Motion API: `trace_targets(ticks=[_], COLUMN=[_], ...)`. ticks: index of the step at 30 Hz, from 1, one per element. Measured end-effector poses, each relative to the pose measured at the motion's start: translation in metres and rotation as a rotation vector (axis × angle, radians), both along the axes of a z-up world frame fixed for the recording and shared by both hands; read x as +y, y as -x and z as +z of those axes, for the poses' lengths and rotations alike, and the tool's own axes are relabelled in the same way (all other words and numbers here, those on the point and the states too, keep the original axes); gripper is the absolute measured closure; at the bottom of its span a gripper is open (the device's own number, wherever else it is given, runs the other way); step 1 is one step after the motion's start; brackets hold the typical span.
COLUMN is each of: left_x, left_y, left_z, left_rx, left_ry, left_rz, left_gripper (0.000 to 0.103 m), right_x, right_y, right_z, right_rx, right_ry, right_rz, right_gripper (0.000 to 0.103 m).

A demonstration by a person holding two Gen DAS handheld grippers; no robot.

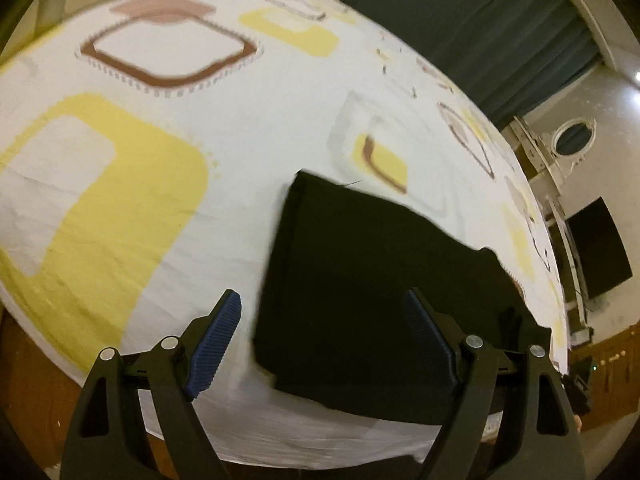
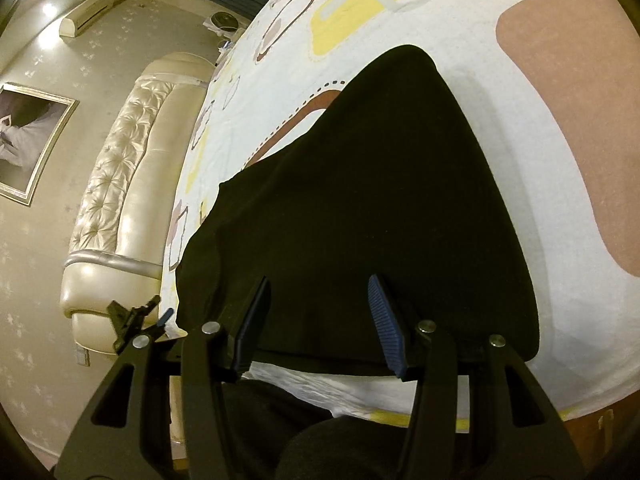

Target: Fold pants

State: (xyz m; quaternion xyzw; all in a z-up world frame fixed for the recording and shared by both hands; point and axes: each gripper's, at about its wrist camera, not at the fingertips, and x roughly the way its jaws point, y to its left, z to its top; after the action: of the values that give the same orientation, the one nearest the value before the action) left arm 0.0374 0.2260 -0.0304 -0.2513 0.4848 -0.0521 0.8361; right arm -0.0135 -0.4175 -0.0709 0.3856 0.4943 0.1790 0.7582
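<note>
The black pants (image 1: 372, 288) lie folded into a flat block on the patterned bedsheet (image 1: 224, 132), near the bed's front edge. My left gripper (image 1: 322, 340) is open and empty, hovering above the pants' near left corner. In the right wrist view the pants (image 2: 372, 200) spread out ahead as a dark flat shape on the sheet (image 2: 532, 160). My right gripper (image 2: 318, 320) is open and empty above the pants' near edge. The left gripper's tip (image 2: 138, 320) shows at the left of that view.
A cream tufted headboard (image 2: 120, 200) runs along the bed's left side. Dark curtains (image 1: 480, 24) and a black screen (image 1: 600, 248) stand beyond the bed. A dark-clothed knee (image 2: 340, 448) shows below the right gripper.
</note>
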Motion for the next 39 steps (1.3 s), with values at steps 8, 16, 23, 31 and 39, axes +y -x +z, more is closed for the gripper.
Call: trace_targets(ticks=[8,16,23,31,39], left_x=[-0.005,-0.006,-0.017,-0.023,-0.059], left_y=[-0.021,-0.037,-0.042,-0.037,-0.024], left_z=[-0.026,-0.038,-0.046,-0.013,0.059], left_rx=[0.029,-0.006,0.026,0.002,-0.081], left_ry=[0.003,0.22,0.259,0.203,0.117], left_rz=[-0.131,-0.149,-0.165,-0.152,-0.212], left_gripper=[0.021,0.036,0.078,0.088,0.089], right_x=[0.0,-0.001,0.001,0.009,0.013], right_y=[0.0,0.001,0.001,0.0,0.001], right_z=[0.0,0.0,0.003,0.009,0.016], right_rx=[-0.005,-0.015,-0.035,-0.062,-0.065], right_ry=[-0.004,-0.011,-0.001,-0.001,0.013], right_rz=[-0.002,-0.004,0.007,0.027,0.031], right_gripper=[0.052,0.048,0.041,0.022,0.015])
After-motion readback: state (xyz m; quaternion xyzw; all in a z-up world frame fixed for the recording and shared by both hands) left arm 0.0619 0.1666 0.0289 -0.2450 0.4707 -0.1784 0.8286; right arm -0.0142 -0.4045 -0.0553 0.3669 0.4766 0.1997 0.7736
